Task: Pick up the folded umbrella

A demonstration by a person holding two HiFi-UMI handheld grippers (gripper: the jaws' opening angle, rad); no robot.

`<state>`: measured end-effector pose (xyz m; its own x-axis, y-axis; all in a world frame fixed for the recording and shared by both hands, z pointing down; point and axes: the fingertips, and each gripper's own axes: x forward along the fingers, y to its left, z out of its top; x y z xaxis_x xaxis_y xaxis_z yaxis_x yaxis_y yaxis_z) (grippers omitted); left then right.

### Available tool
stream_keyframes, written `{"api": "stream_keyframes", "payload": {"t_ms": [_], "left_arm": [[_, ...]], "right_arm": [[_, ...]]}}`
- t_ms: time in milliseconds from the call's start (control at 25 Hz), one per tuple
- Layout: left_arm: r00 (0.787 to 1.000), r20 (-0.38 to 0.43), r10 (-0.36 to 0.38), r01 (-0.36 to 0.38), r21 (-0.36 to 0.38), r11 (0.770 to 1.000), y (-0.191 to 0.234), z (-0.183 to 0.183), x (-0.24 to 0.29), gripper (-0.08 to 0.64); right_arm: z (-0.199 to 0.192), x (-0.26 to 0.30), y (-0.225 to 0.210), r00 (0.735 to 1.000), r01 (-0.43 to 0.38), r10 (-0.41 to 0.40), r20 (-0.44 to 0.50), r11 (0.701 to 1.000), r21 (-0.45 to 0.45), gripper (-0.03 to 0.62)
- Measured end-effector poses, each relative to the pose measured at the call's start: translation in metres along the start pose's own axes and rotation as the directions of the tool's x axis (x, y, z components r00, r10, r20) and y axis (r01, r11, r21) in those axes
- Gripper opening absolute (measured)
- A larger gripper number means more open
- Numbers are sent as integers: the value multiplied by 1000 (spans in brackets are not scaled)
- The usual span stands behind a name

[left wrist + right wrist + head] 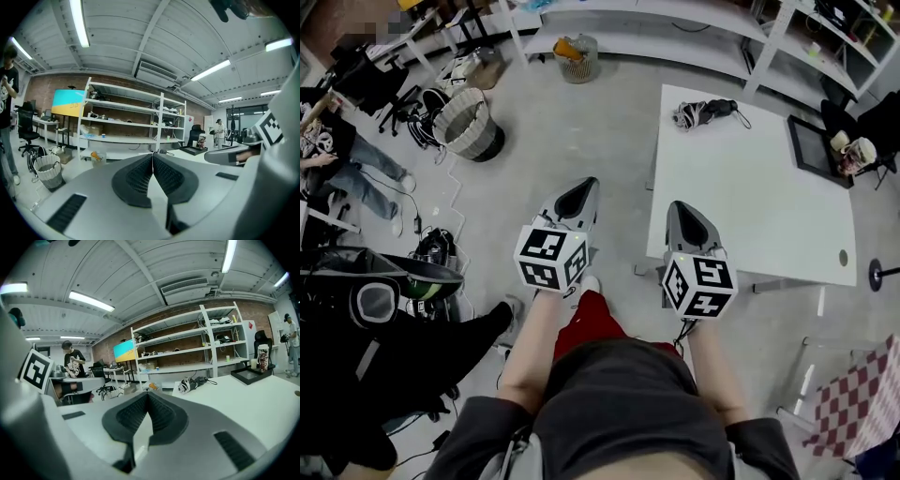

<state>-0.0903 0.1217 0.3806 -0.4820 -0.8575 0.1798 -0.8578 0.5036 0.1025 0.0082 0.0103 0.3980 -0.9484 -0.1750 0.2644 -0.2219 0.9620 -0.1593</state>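
Table (750,197): white, smooth, matt top
Umbrella (705,112): dark cloth, creased
Left gripper (584,186), right gripper (679,208): grey matt plastic shells; pads (136,179) black, ribbed
Floor (581,131): grey concrete, dull sheen
Basket (469,127): woven, rough
Wall (47,91): bare brick
Shelves (131,105): white, smooth, apparently painted metal

Folded umbrella (705,112) sits up at one o'clock, lying on its side at the eleven o'clock corner of the white bench (750,202). It's black, loosely bunched, pale patterned end leftward, thin cord trailing right.
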Motion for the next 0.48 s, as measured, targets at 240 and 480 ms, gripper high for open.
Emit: {"api": "stream_keyframes", "payload": {"t_ms": [240,480], "left_arm": [[997,-19,-73,73,1,997,47,8,38,15],[987,-50,-152,152,7,988,85,12,77,15]], "right_arm": [[10,49,9,997,82,-82,-11,997,7,18],[22,90,12,985,171,-171,-15,985,18,18]]}}
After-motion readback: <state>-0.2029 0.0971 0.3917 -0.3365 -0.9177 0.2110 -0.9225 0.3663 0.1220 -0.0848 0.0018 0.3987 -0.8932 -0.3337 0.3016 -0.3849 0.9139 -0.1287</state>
